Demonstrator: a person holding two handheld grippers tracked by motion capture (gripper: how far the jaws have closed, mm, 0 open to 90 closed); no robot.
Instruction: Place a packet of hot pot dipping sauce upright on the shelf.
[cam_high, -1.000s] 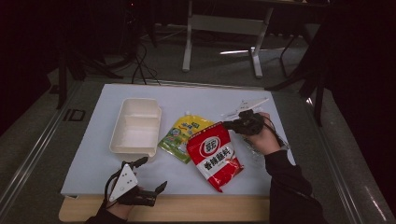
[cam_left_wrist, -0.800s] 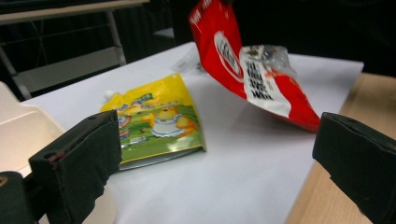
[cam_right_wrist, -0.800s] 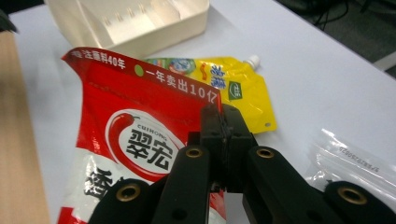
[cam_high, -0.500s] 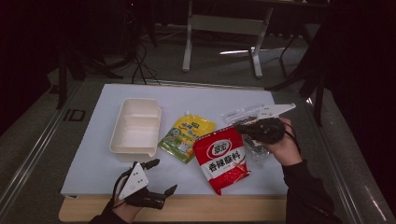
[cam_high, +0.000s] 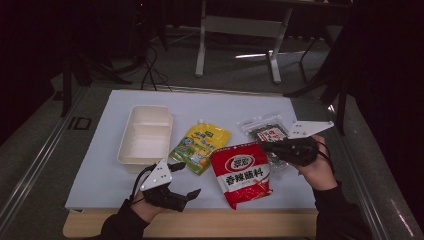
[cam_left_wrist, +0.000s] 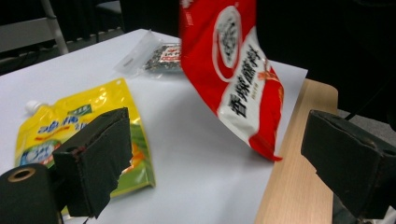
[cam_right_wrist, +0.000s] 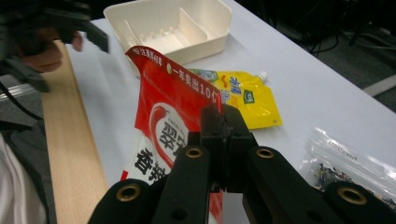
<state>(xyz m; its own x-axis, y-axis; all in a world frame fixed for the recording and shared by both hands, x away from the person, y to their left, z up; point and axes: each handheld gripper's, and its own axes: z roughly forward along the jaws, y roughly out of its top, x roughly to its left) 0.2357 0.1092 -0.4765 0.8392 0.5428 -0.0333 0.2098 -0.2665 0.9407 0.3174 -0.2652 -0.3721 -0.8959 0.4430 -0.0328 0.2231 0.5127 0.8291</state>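
- My right gripper (cam_right_wrist: 223, 122) is clamped on the red snack bag (cam_high: 243, 176), lifting it at centre frame
- My left gripper (cam_high: 186, 181) has been narrowing, jaws apart, nothing between
- Next, I judge: carry it to the white tray (cam_high: 144, 137), upper left

Red snack bag (cam_high: 242, 175): big white chars "香辣脆料" across the front, w/ a red-and-white oval logo above, chars inside too blurred to read. Right gripper view, top strip of same bag reads "…10亿…", rest unclear. Yellow spout pouch (cam_high: 200, 146): blue/green print, not legible. Clear packet (cam_high: 266, 135): red label, unreadable. Floor by the table (cam_high: 100, 150), left side: "ID" (cam_high: 80, 123).
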